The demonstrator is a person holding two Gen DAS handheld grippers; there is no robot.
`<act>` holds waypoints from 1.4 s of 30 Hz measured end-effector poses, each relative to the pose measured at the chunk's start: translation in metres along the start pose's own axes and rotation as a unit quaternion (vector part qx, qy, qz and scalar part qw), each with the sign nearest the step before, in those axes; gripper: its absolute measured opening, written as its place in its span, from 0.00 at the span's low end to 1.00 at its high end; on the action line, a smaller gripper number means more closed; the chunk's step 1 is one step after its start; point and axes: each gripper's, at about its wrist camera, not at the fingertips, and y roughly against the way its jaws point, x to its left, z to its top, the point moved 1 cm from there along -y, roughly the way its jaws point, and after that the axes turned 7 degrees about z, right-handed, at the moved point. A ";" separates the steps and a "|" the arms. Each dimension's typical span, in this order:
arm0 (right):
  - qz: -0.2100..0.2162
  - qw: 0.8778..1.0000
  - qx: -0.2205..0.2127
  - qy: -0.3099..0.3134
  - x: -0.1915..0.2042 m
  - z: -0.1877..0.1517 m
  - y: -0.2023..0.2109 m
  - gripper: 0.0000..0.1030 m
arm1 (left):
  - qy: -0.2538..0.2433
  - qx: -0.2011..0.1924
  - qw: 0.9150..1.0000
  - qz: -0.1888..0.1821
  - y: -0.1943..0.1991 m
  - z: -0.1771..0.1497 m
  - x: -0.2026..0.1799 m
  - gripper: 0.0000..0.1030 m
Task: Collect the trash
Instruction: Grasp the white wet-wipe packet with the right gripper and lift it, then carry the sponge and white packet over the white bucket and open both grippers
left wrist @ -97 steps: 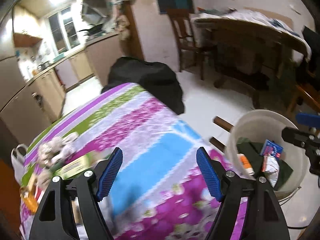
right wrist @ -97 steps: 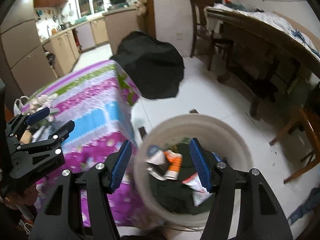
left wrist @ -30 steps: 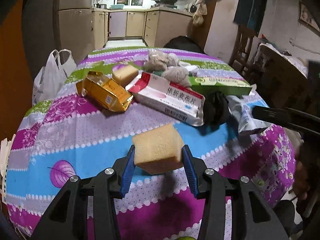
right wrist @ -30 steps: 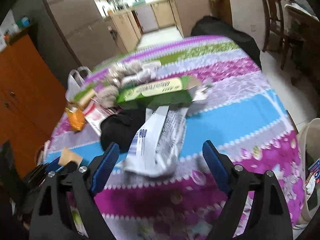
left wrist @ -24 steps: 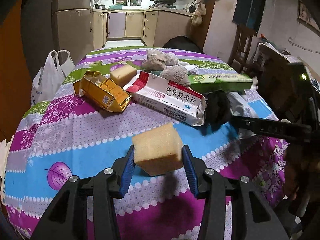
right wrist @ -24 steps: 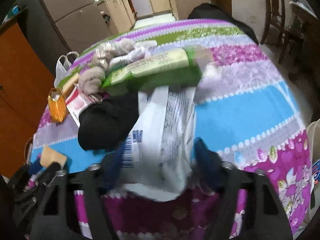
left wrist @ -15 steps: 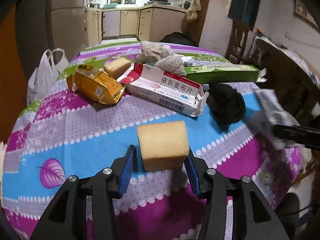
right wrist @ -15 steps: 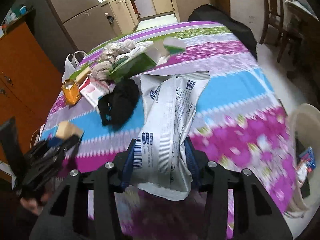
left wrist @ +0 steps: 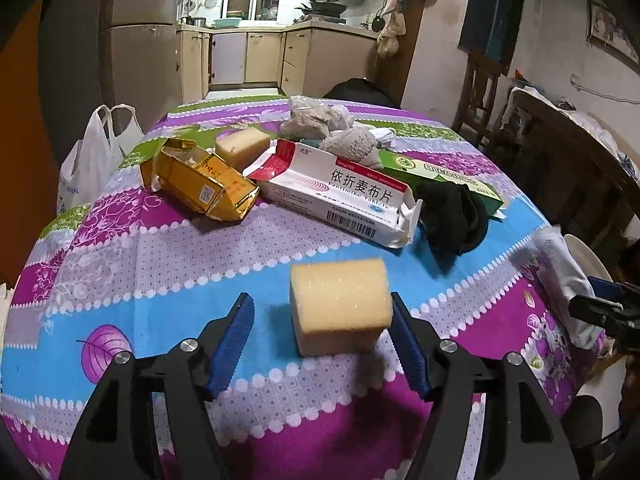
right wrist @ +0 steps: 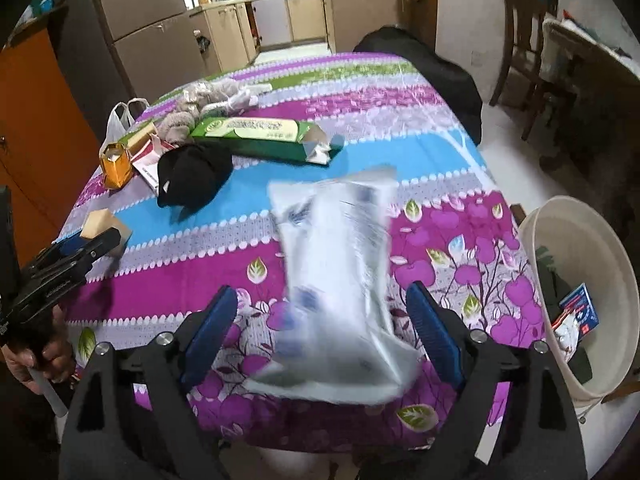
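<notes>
While blurred, white packet lies between right claw's parted jaws.

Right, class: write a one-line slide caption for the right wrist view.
Open right gripper, jaws just opened, around a blurred white plastic packet near the table's edge, trash bucket alongside.

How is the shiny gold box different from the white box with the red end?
The crumpled shiny gold box is short and squashed out of shape; the long white cardboard box with the red end is longer and keeps its flat sides. The gold one is foil-like with small printing; the white one is matt with big dark letters and a barcode. Both lie on their sides on the flowery tablecloth, with an end torn open.
</notes>
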 end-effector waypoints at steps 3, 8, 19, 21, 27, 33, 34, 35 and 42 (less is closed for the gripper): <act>-0.024 1.000 0.004 0.012 0.001 -0.001 -0.007 0.81 | -0.002 0.010 1.000 0.004 -0.005 0.001 -0.002 0.66; -0.025 0.999 0.018 -0.012 -0.012 -0.006 -0.015 0.71 | 0.004 0.011 1.000 0.007 -0.006 0.003 -0.001 0.58; -0.003 1.000 0.005 -0.024 -0.016 -0.008 -0.004 0.33 | -0.002 0.011 1.000 0.015 -0.002 0.002 -0.007 0.42; 0.002 1.000 0.003 -0.018 -0.013 -0.007 -0.001 0.32 | 0.001 0.013 1.000 0.025 0.002 0.004 -0.005 0.41; 0.020 1.000 -0.001 0.005 -0.001 -0.001 0.008 0.30 | -0.003 0.015 0.998 0.055 0.013 0.013 -0.007 0.41; 0.037 0.999 0.008 0.027 0.012 0.000 0.009 0.30 | -0.018 0.010 0.996 0.083 0.021 0.019 -0.013 0.41; 0.041 0.999 0.011 0.030 0.014 0.001 0.010 0.30 | -0.020 0.011 0.996 0.089 0.021 0.019 -0.013 0.41; 0.043 0.999 0.012 0.032 0.016 0.001 0.010 0.30 | -0.023 0.011 0.995 0.096 0.021 0.019 -0.014 0.41; 0.063 0.997 0.014 0.034 0.021 0.009 0.015 0.30 | -0.034 0.008 0.993 0.115 0.022 0.020 -0.018 0.41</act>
